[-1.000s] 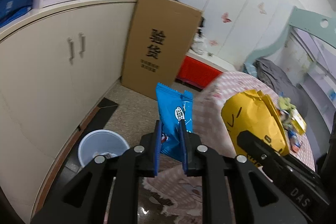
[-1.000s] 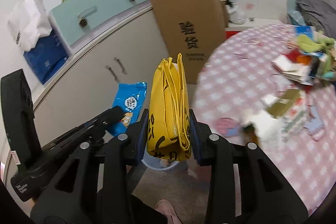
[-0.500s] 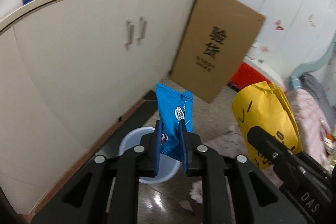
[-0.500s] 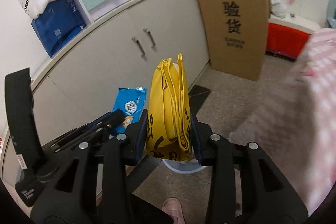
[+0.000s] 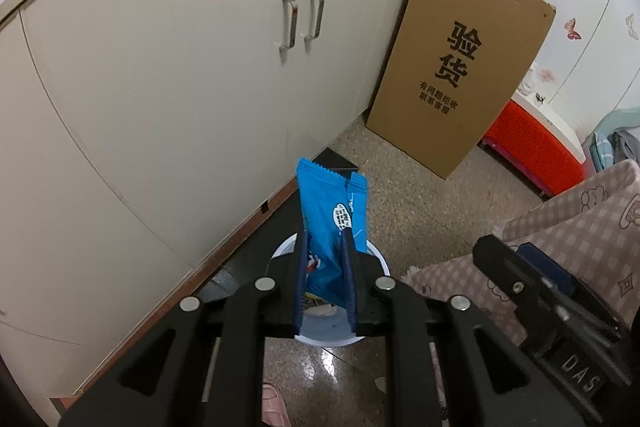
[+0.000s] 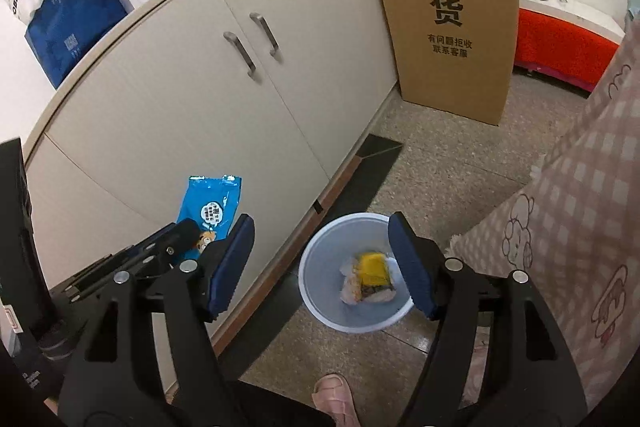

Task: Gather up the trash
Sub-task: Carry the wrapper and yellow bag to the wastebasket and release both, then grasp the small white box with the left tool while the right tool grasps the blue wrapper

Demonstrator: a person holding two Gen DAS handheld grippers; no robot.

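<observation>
Our left claw (image 5: 325, 281) pinched one blue snack wrapper (image 5: 334, 227) upright between its pads, directly above the pale bin (image 5: 382, 263) on the floor. Our right claw (image 6: 322, 263) stood spread wide with nothing between its pads; its jaws had just been opening. Between those pads we looked down into the bin (image 6: 320, 255), where one yellow bag (image 6: 372, 269) lay on a few pale scraps. In the right wrist view the wrapper (image 6: 212, 205) hung left of the bin. We counted one bin, one blue wrapper, one yellow bag. A cardboard box (image 6: 448, 7) leaned against the cabinet (image 6: 240, 107) behind; a pink checked cloth (image 6: 568, 227) hung at right.
</observation>
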